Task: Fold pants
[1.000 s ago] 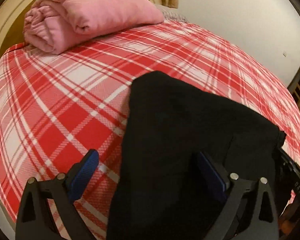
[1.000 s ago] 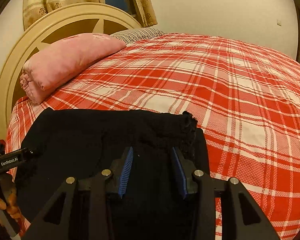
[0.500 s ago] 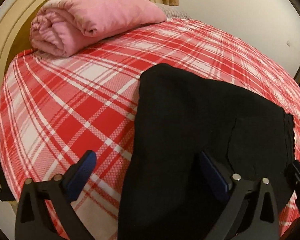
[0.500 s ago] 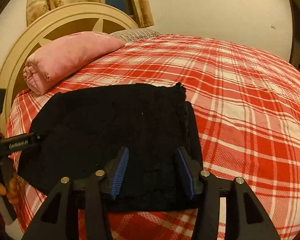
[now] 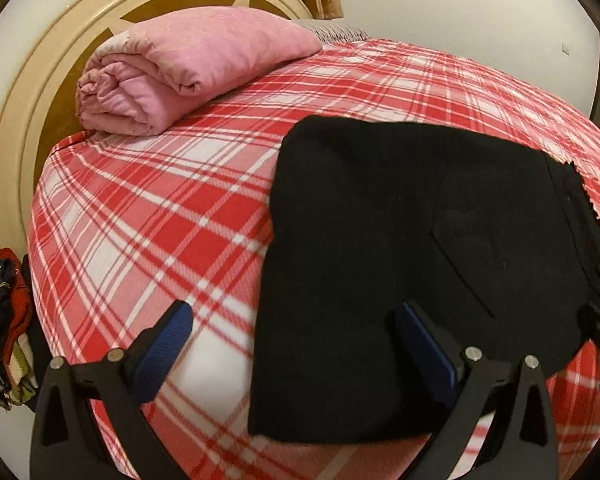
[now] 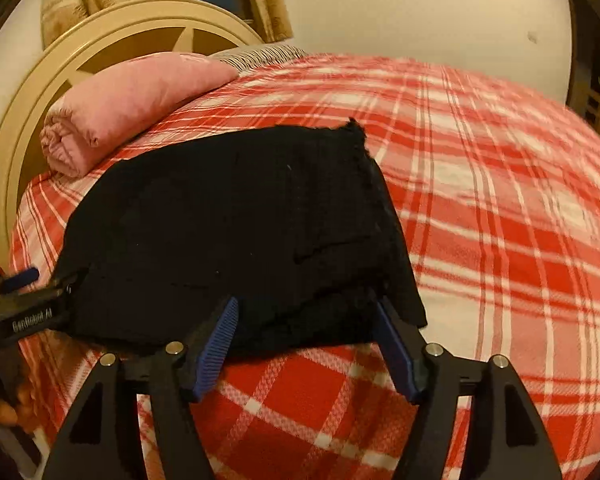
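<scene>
Red-and-white plaid bedding [image 5: 148, 216] lay under both grippers. Folded black pants [image 5: 400, 240] rested flat on it, ahead of the spread jaws of the left gripper [image 5: 296, 348] and right gripper [image 6: 304, 340], neither one pinching cloth. Only the left view showed a heap of clothes [image 5: 4, 320] beside the bed. Beyond the jaws, a rolled pink blanket [image 6: 128, 100] leaned against the curved cream headboard [image 6: 112, 32].
</scene>
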`<state>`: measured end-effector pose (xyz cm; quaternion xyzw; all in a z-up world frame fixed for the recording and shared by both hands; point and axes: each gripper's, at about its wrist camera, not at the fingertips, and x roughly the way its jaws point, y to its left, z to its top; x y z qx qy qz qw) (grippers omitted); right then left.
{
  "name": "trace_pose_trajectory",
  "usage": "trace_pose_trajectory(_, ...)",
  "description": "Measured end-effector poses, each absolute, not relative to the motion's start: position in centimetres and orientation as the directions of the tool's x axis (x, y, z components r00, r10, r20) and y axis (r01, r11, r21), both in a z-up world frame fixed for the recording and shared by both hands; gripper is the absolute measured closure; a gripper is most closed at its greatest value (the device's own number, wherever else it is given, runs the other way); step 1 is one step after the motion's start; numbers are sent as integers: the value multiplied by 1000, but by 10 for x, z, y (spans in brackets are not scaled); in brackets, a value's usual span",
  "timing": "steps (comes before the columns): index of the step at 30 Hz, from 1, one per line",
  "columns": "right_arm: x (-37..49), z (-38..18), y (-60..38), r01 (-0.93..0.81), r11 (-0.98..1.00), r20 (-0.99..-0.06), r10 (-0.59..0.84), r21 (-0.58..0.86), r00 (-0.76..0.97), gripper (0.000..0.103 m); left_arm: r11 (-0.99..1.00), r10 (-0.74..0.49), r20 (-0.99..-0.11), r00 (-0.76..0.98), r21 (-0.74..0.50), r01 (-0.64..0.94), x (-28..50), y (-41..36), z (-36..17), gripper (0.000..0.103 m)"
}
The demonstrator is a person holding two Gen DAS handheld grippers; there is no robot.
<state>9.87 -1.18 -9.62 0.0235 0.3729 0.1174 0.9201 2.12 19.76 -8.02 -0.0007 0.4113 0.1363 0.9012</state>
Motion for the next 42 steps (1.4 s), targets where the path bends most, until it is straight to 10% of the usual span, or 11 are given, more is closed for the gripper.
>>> trace_pose_trajectory(25, -34, -55, -11, -106, 992, -676, 125, 68, 727, 33, 982, 185, -674, 715, 144, -119, -110, 168, -44, 0)
trace_pose_trajectory(42, -177, 72, -6, -105, 994, -221, 110, 33, 969, 13, 992, 128, -349, 928, 34, -124, -208, 175, 73, 0)
